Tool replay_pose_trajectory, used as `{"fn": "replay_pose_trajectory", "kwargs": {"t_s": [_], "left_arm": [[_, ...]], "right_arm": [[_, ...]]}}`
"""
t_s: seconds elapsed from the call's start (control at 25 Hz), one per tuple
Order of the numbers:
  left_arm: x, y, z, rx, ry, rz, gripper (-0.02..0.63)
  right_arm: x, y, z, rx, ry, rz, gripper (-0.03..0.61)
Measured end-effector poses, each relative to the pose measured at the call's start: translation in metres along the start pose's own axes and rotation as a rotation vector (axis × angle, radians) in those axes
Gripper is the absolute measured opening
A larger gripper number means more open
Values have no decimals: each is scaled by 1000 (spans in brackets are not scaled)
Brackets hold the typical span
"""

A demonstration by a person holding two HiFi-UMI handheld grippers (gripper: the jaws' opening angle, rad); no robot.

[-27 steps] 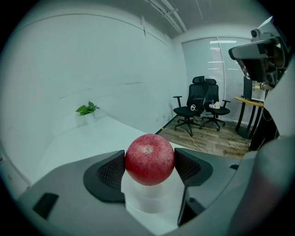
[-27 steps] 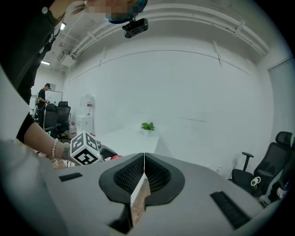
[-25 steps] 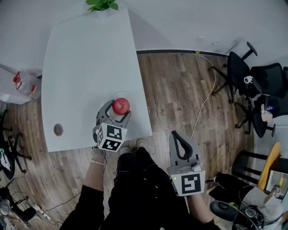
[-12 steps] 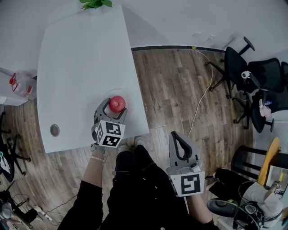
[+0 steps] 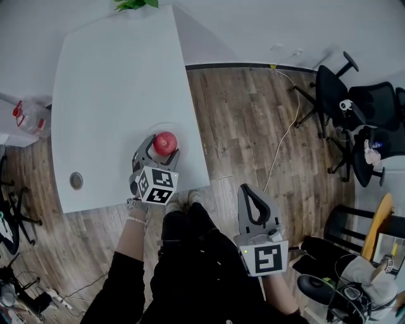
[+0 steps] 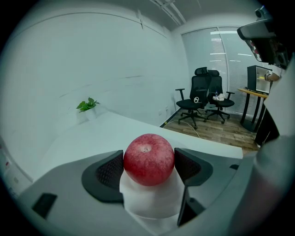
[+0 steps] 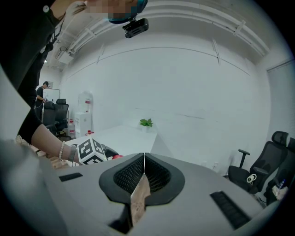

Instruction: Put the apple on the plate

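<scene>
- Left tongs [image 5: 159, 150] sit at the near edge of the white table [image 5: 114, 82], just left of the middle of the head view, and are clamped on the red apple [image 5: 165, 143].
- Seen from the left tongs' own camera, both dark ribbed pads press the sides of the apple [image 6: 149, 159], which stands stem end up at the middle of the frame.
- Under the apple lies a white plate [image 5: 172, 128], with its pale surface [image 6: 152, 200] showing in the gap between the pads; I cannot tell whether the apple touches it.
- Right tongs [image 5: 248, 191] hang in the lower right of the head view, off the table and over the wooden floor [image 5: 240, 114], well apart from the apple.
- Their own camera shows these tongs [image 7: 144, 159] closed pad to pad with nothing between them.
- A small green plant [image 5: 134, 4] stands at the far end of the table, at the top edge of the head view.
- Black office chairs [image 5: 342, 95] stand at the right edge.
</scene>
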State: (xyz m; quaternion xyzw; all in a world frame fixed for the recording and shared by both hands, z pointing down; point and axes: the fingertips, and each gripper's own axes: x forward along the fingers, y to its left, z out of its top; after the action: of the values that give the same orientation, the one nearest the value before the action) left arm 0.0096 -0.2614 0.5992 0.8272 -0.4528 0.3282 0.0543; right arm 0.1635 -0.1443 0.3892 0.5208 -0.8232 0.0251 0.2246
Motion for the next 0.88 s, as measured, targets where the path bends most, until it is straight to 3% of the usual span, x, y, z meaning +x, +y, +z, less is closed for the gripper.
{"fn": "replay_pose_trajectory", "kwargs": {"t_s": [0.48,0.88], "left_arm": [[-7,-5,4,-44,-32,-38,350],[-28,3,7,-115,-72,-13,350]], "right_arm": [[-3,8,2,-8,-10,11,41],[-2,17,8,-18,-25,30,41]]}}
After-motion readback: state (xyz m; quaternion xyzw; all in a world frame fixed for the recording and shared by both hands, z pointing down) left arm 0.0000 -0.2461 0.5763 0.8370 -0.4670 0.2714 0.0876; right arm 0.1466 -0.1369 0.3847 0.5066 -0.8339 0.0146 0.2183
